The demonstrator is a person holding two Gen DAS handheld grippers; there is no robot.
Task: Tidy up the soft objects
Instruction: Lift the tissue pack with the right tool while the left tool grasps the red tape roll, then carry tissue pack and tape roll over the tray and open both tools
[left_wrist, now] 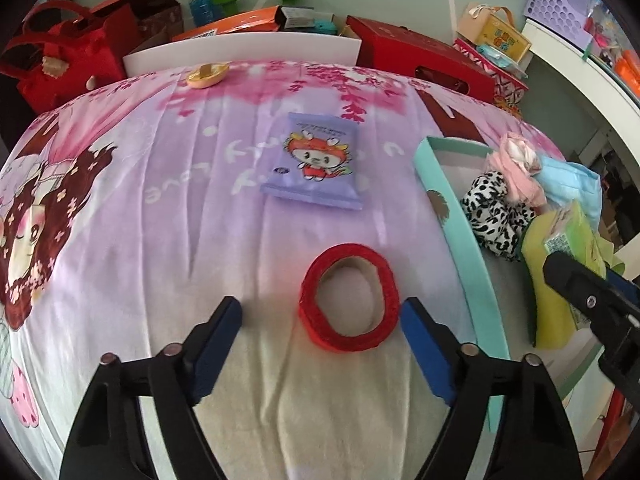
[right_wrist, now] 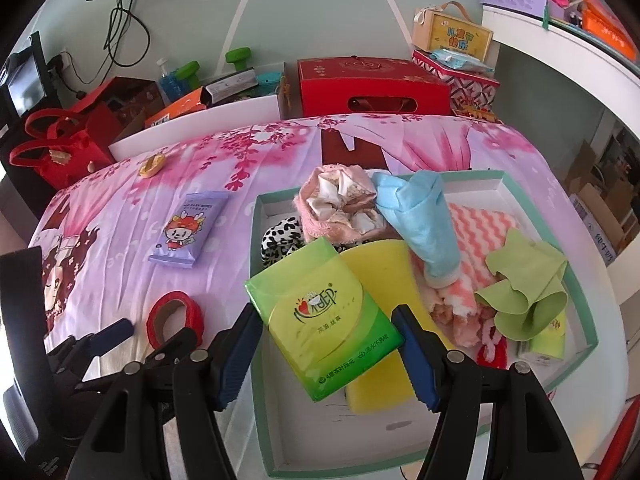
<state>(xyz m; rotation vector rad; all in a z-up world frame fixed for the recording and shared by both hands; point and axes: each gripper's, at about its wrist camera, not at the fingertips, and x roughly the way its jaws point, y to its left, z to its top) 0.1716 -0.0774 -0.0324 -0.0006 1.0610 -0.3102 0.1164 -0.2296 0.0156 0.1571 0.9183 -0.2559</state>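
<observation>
Fingers of the left gripper (left_wrist: 320, 320) stand apart above a red tape roll (left_wrist: 349, 295) on the bed (left_wrist: 160, 240), grasping nothing; the roll sits nearer the right-hand finger, and whether that pad touches its rim cannot be told; fingers of the right gripper (right_wrist: 322, 334) flank a green tissue pack (right_wrist: 320, 320) over the tray (right_wrist: 256, 288), and the pack appears pinched across its width, tilted above a yellow sponge (right_wrist: 378, 264). The roll looks light and springy, a cardboard core wrapped in red; likely it will squash oval under pressure, so a hold across the outer wall, or one finger through the hole, seems safest; the pack is soft and slick in its wrapper and may slip if held loosely. Inside the tray lie a spotted scrunchie (right_wrist: 280, 240), pink cloth (right_wrist: 340, 204), blue cloth (right_wrist: 420, 220), a striped towel (right_wrist: 476, 236) and green cloth (right_wrist: 524, 284); a purple wipes pack (left_wrist: 316, 162) rests on the bed beyond the roll, well apart from the tray.
</observation>
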